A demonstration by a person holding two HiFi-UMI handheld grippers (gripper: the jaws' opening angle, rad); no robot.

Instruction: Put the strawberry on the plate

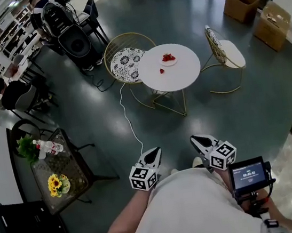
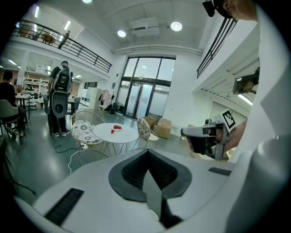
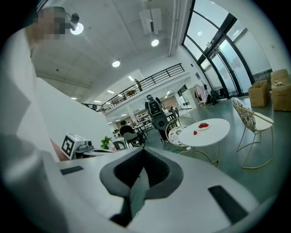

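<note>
Two grippers (image 1: 156, 151) (image 1: 194, 139); one strawberry (image 1: 162, 71) beside plate (image 1: 169, 61).

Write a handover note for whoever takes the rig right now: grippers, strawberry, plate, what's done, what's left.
Left gripper: jaws together, empty, held close to the person's body.
Right gripper: jaws together, empty, also close to the body.
Things: one loose strawberry lies on the round white table, apart from the plate, just off its near-left side in the head view. The plate holds a few other strawberries.
Done: nothing. Both grippers are far from the table, across open floor.
Left: walk up to the table, open one gripper's jaws, pick up the loose strawberry and set it on the plate.
</note>
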